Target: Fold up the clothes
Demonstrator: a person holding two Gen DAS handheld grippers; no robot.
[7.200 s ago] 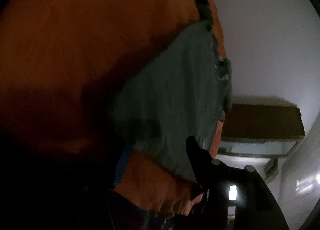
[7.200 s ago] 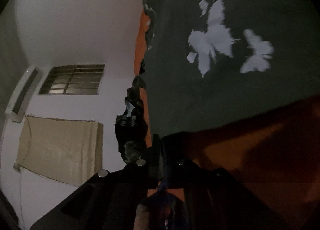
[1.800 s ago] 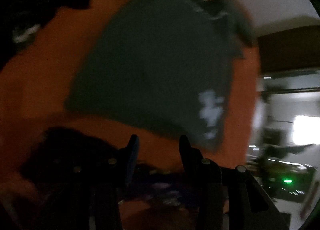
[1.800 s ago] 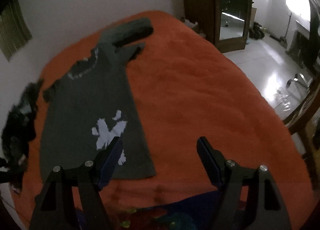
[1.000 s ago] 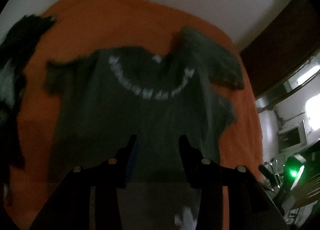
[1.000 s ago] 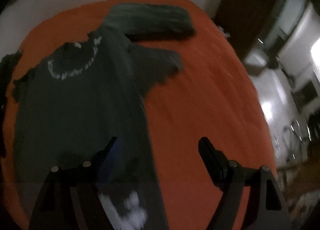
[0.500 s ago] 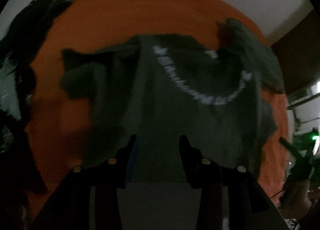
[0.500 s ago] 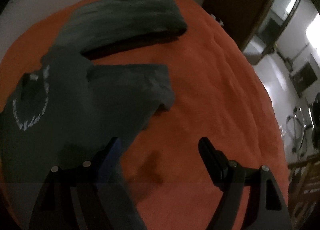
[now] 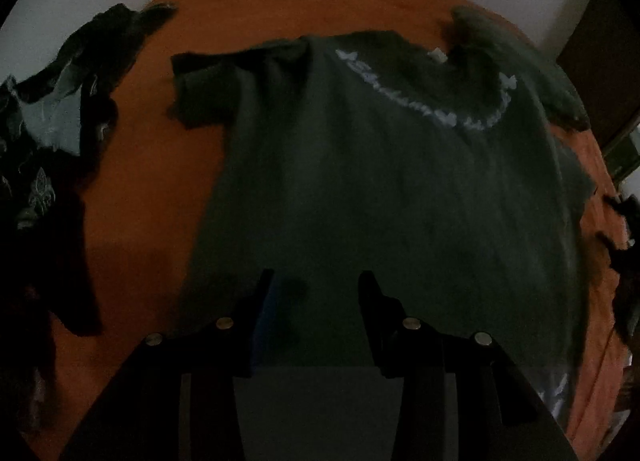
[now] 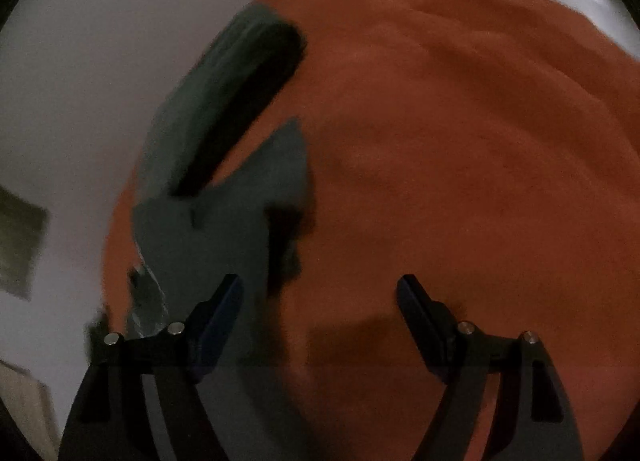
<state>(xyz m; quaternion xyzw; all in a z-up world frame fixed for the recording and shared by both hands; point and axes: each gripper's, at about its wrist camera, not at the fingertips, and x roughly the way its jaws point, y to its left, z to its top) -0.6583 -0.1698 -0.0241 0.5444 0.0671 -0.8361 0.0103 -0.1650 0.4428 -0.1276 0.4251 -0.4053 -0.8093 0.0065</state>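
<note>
Dark T-shirt [image 9: 380,189] lies flat on the orange bed [image 10: 460,141]; left tongs [image 9: 316,285] apart above it, right tongs [image 10: 320,289] wide apart, empty, beside its sleeve [image 10: 276,173].

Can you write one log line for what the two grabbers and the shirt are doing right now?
left gripper: open, over T-shirt | right gripper: open, near sleeve | T-shirt: flat on orange bedspread

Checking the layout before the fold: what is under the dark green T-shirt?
The dark green T-shirt lies spread flat on the orange bedspread, which shows all around it. Anything beneath the fabric itself is covered and cannot be seen. A dark pile of clothes sits apart, beside it.
</note>
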